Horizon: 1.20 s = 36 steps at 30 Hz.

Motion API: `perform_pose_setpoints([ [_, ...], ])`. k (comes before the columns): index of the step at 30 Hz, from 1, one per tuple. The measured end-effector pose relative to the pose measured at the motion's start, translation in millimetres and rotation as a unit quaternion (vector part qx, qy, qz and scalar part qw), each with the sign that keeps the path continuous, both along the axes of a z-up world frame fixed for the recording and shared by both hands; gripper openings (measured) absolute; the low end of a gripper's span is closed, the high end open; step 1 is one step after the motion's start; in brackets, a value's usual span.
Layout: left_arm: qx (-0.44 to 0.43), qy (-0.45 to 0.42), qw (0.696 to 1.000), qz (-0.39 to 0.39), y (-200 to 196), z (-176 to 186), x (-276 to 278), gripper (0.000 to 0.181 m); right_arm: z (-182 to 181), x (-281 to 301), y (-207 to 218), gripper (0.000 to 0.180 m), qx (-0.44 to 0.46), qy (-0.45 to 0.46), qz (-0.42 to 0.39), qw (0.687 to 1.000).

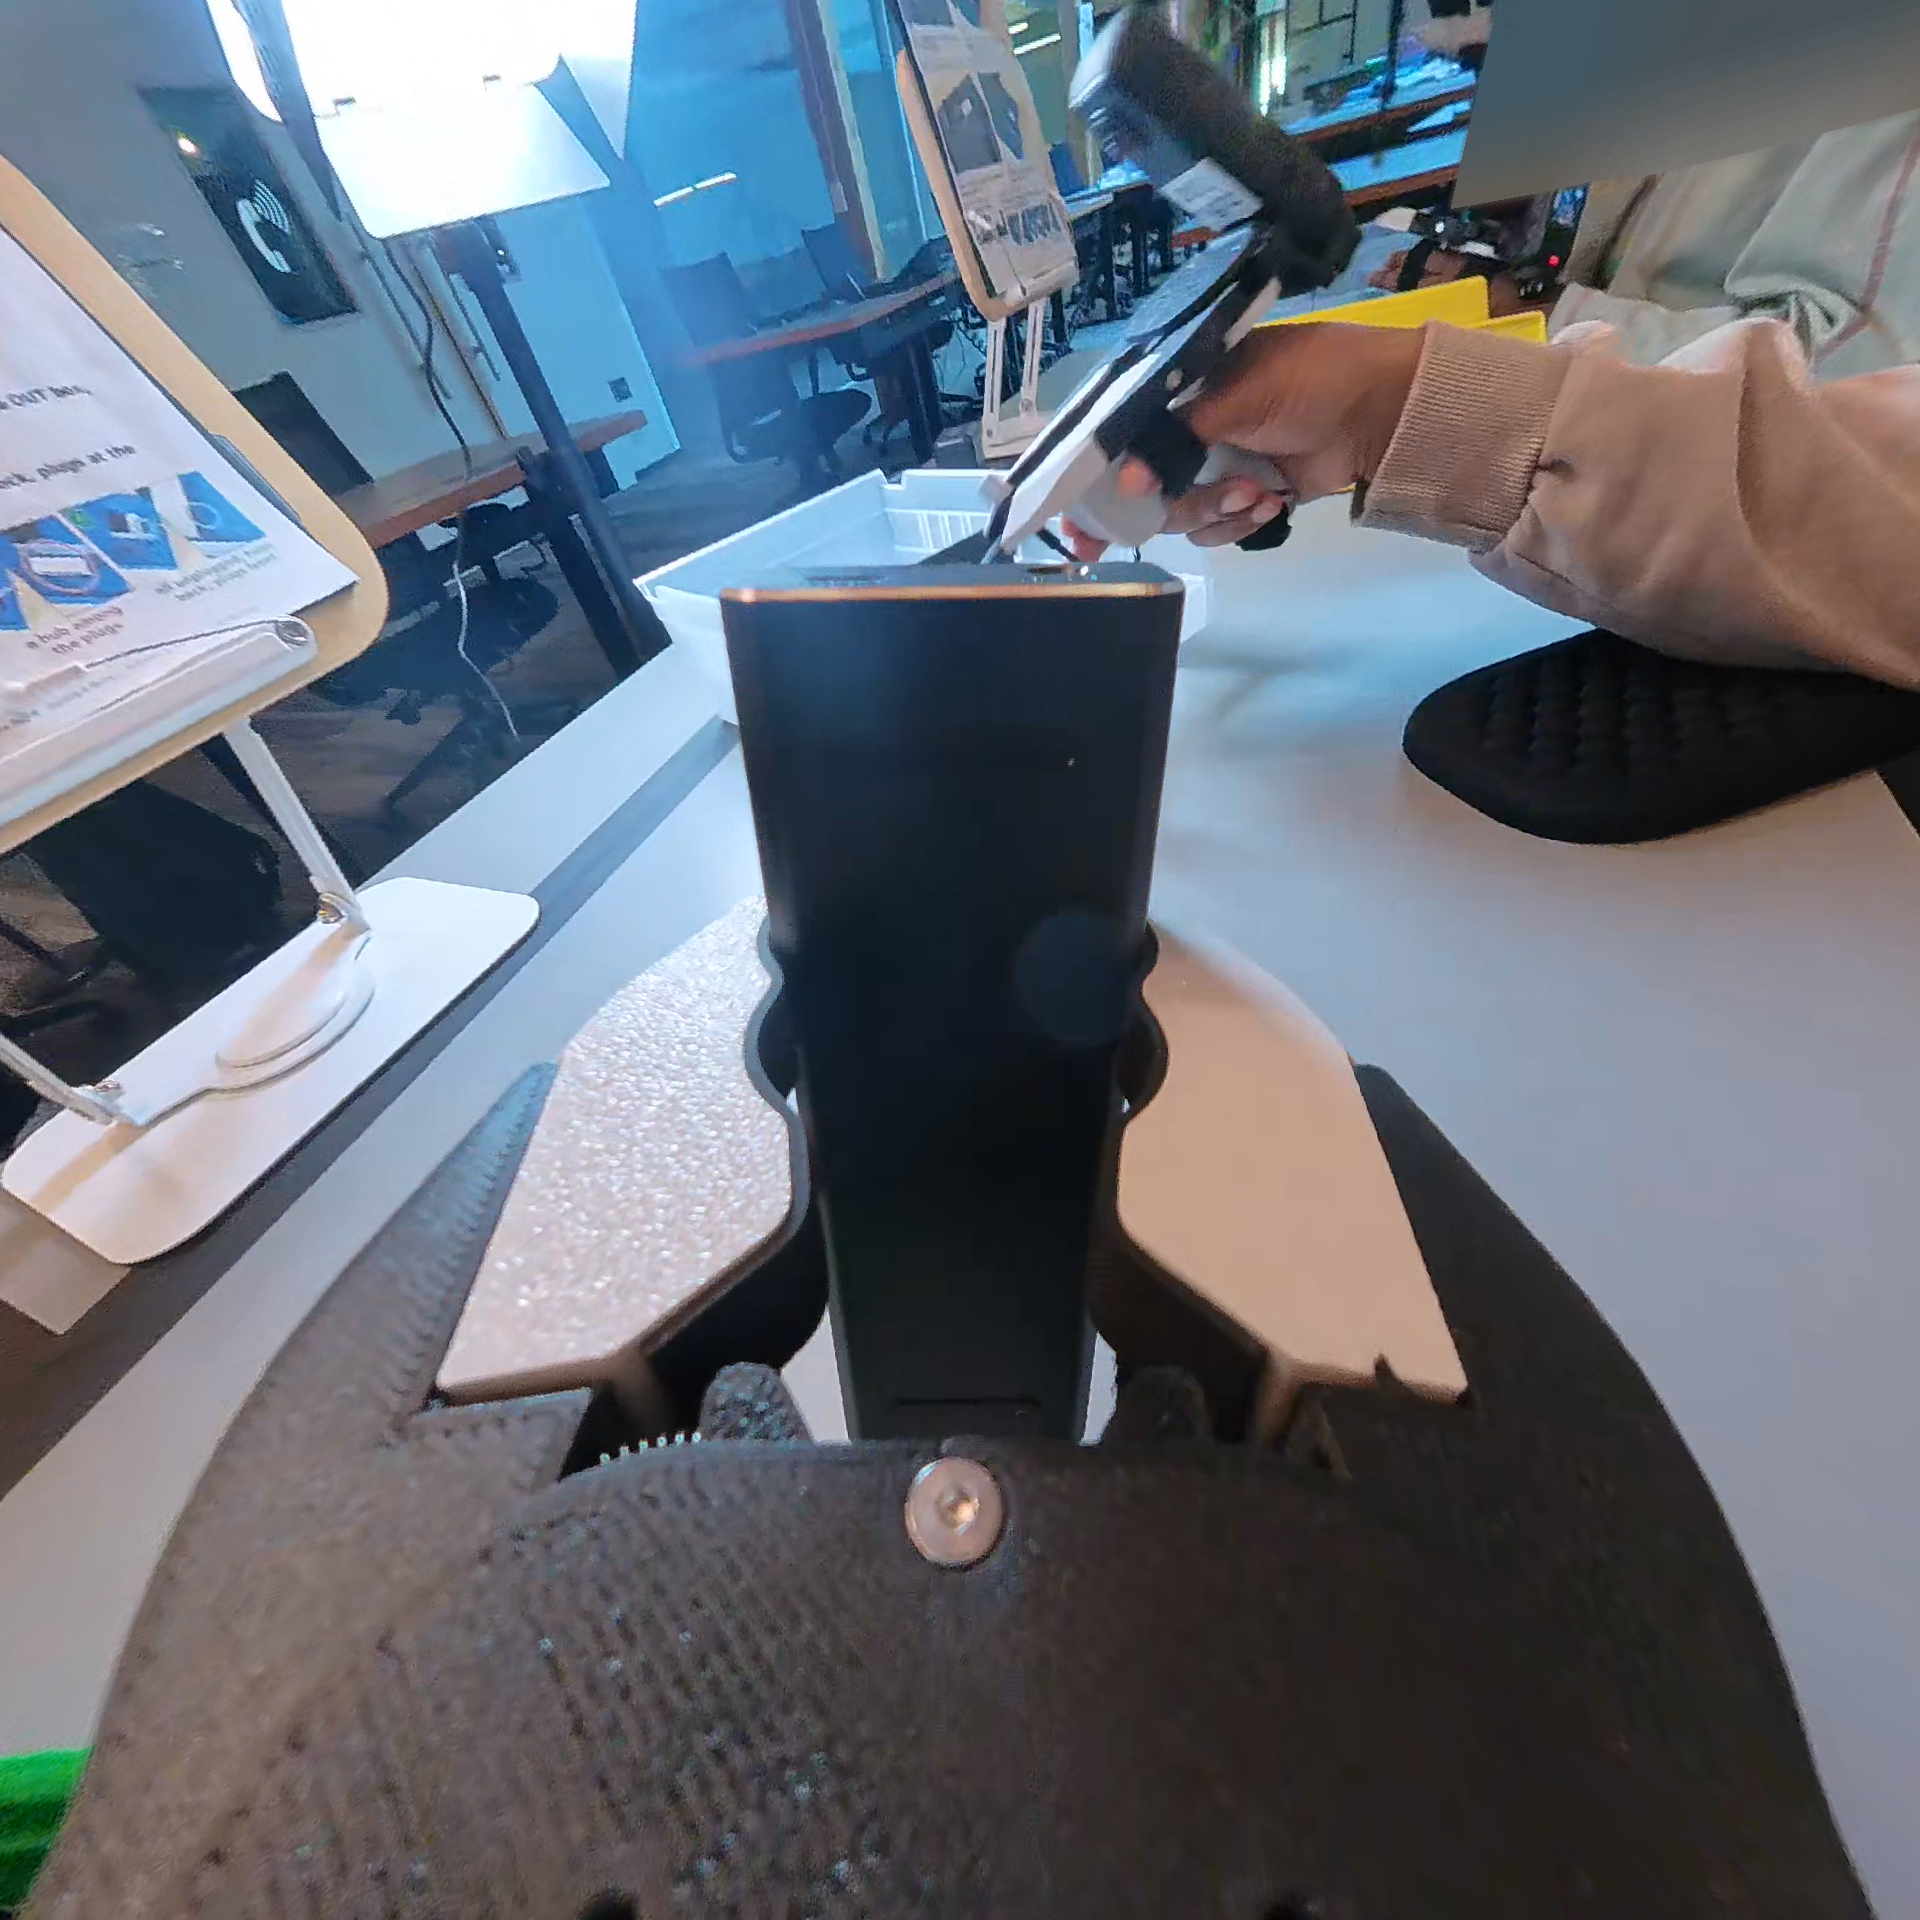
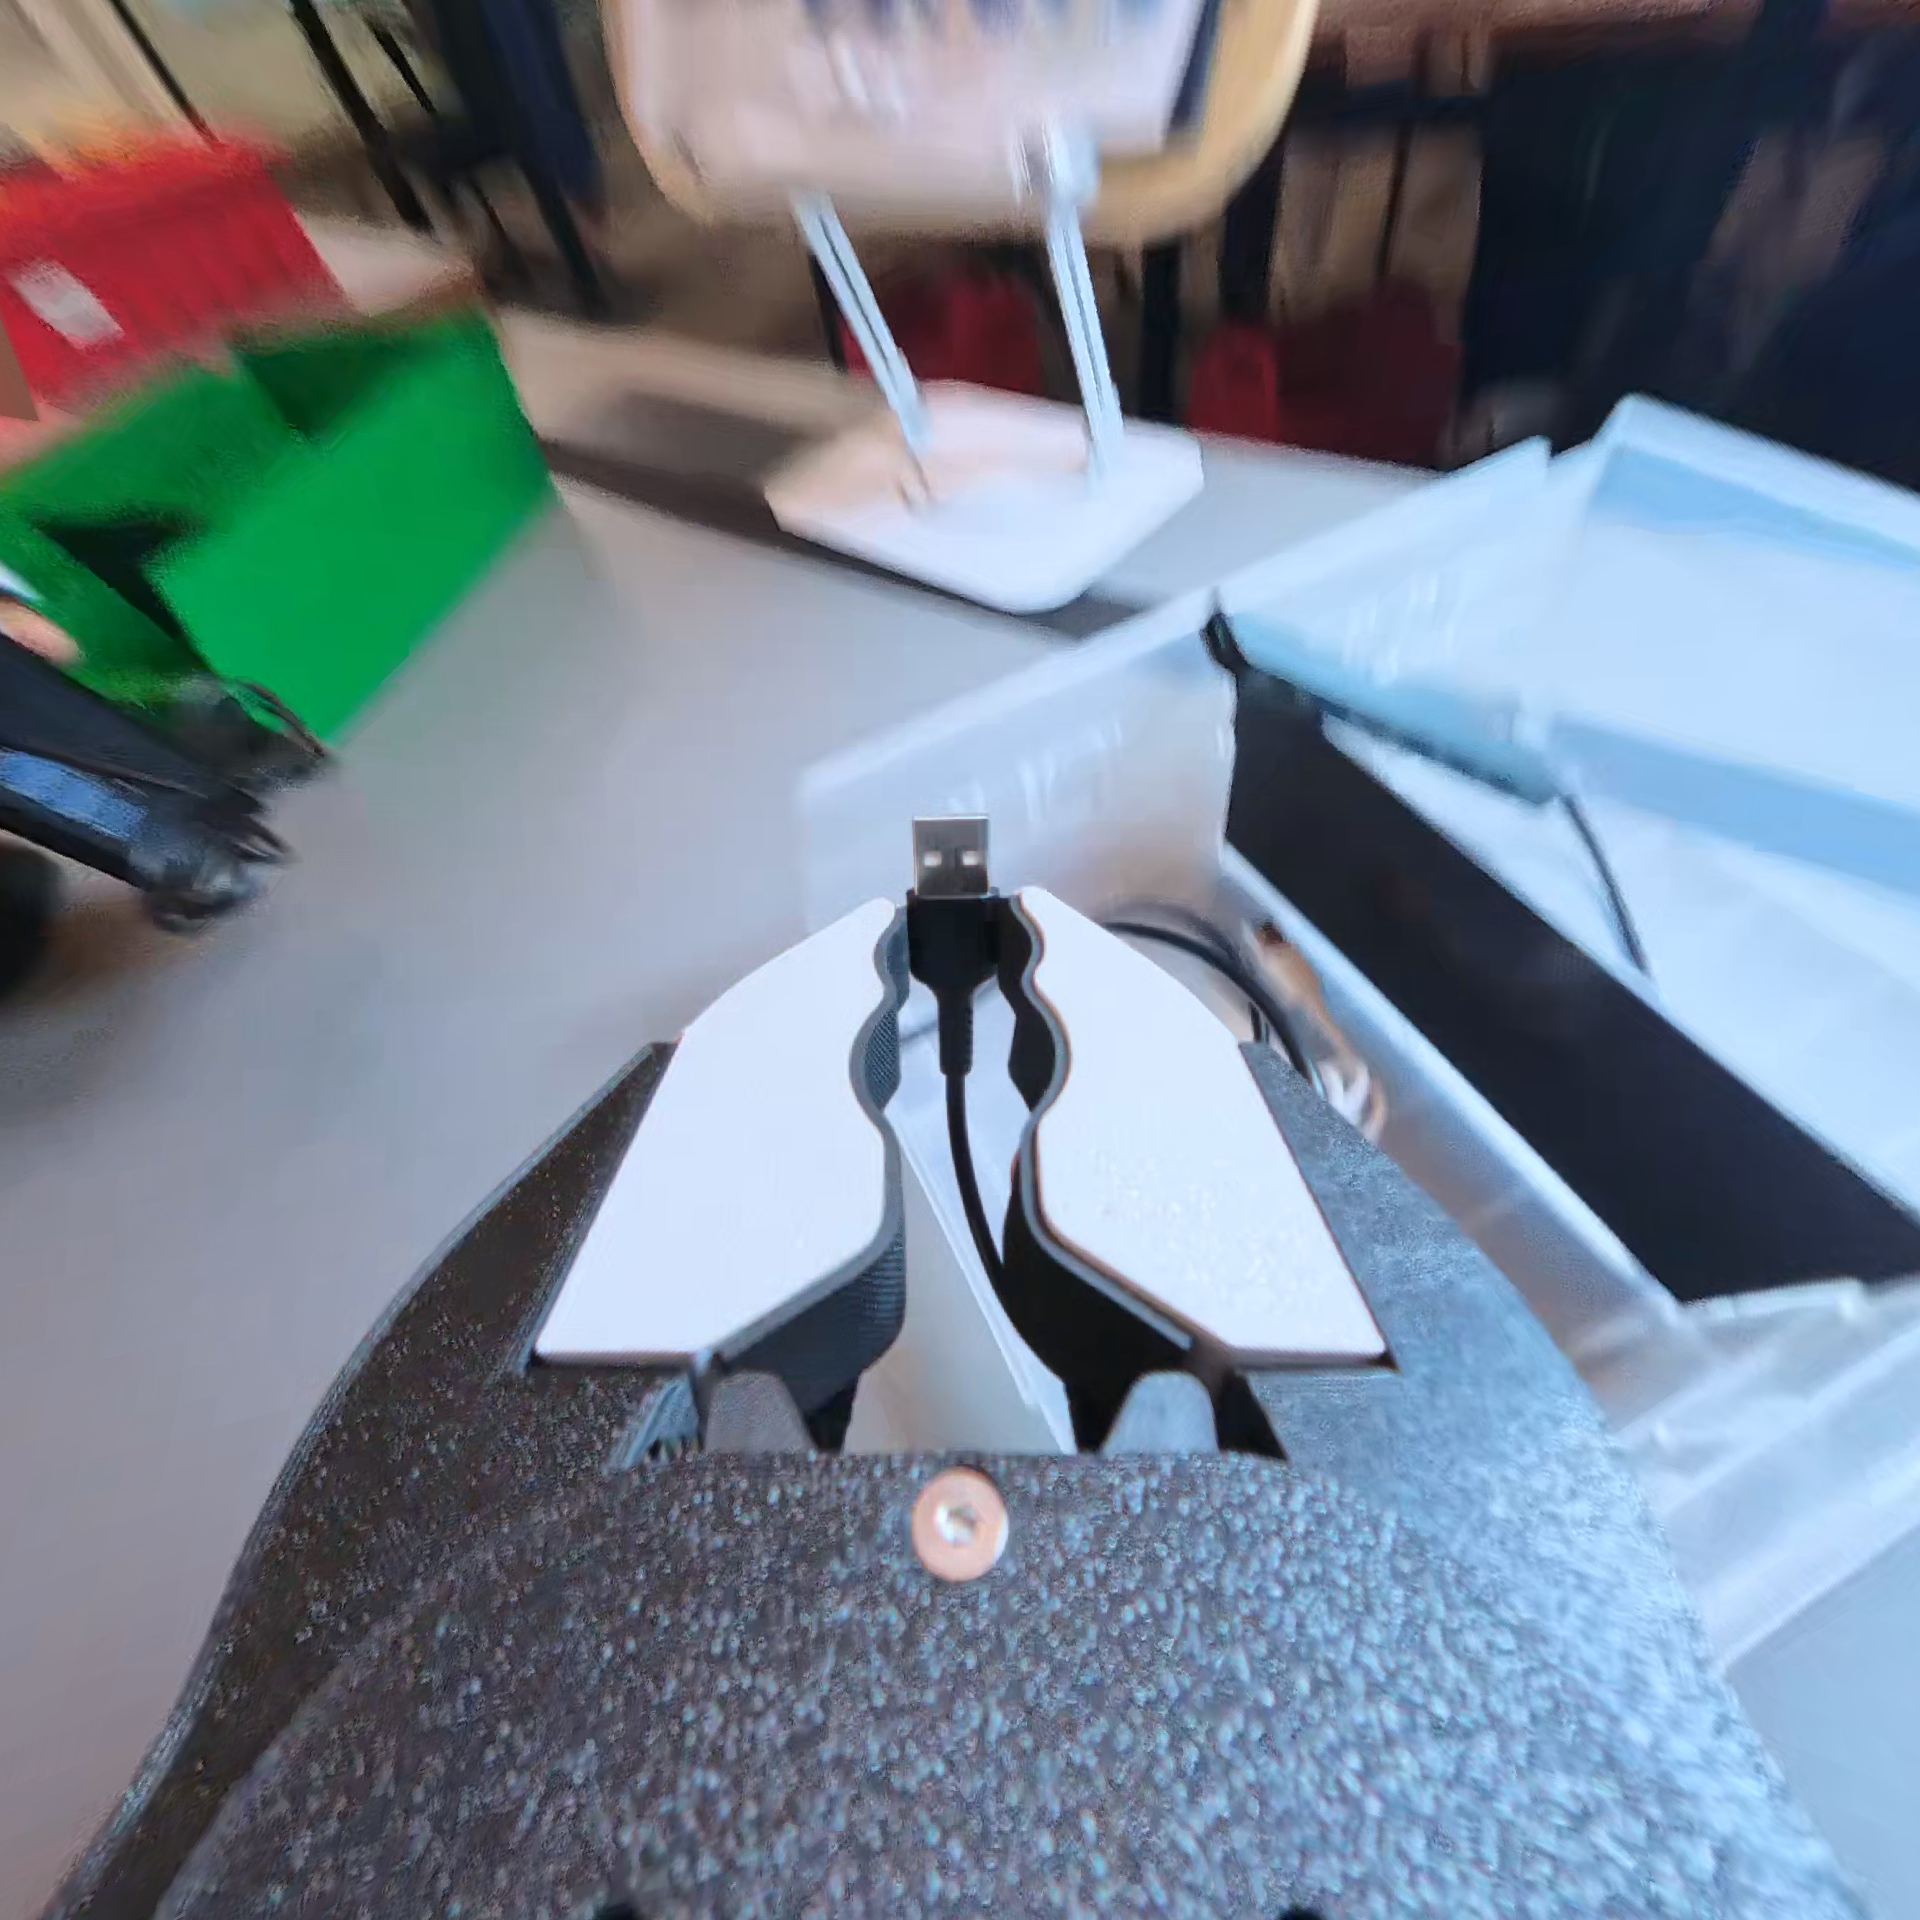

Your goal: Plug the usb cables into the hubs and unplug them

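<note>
1. The left gripper (image 1: 954,997) is closed on a tall black hub (image 1: 951,831), its two pale fingers (image 1: 644,1174) pressing the hub's long sides about halfway along its body. The hub runs straight out past the fingertips, its far end pointing away from the camera.

2. At that far end, beyond the left jaws, the right gripper (image 1: 1000,532) comes down at a slant from the upper right, held by a hand (image 1: 1278,436) in a beige sleeve. Its tips sit right at the hub's end face; whether anything touches there cannot be told.

3. The right gripper (image 2: 954,914) is closed on the black body of a USB cable (image 2: 953,940). The silver plug sticks out past the fingertips, and the cord trails back between the fingers toward the camera.

4. Right of the right jaws sits a clear plastic bin (image 2: 1455,1195) with dark cables inside. Ahead and left is a green box (image 2: 343,540), blurred.

5. Left of the left jaws stands a paper holder on a white stand (image 1: 270,1049), on a grey table (image 1: 1558,1143).
</note>
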<state>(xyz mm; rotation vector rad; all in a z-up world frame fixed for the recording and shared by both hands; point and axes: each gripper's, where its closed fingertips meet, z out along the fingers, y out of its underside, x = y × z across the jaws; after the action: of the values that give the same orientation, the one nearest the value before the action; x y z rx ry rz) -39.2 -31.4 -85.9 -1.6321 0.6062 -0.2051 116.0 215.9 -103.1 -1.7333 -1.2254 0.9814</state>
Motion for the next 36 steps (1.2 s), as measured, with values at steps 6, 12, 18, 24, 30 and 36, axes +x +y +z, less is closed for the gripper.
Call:
perform_pose_setpoints([
  [6, -0.01, 0.006, 1.0, -0.015, 0, -8, 9, 0.061, -22, 0, 30, 0.055, 0.121, -0.129, -0.093, 0.98],
  [12, -0.011, -0.015, 0.999, -0.041, -3, -7, 20, 0.061, 20, -30, -33, 0.05, 0.177, 0.002, 0.026, 0.984],
  [18, 0.0, -0.004, 0.995, -0.103, -12, -11, 46, 0.061, 6, -69, -184, 0.045, 0.213, 0.001, 0.296, 0.931],
  [24, -0.012, 0.043, 0.988, -0.15, -18, -29, 75, 0.061, -33, -89, -272, 0.034, 0.29, -0.05, 0.41, 0.863],
  [30, -0.016, 0.11, 0.98, -0.164, -25, -39, 88, 0.061, -48, -90, -286, 0.017, 0.298, -0.052, 0.434, 0.848],
  [36, -0.017, 0.159, 0.976, -0.148, -24, -41, 87, 0.061, -48, -87, -284, 0.017, 0.287, -0.055, 0.447, 0.846],
])
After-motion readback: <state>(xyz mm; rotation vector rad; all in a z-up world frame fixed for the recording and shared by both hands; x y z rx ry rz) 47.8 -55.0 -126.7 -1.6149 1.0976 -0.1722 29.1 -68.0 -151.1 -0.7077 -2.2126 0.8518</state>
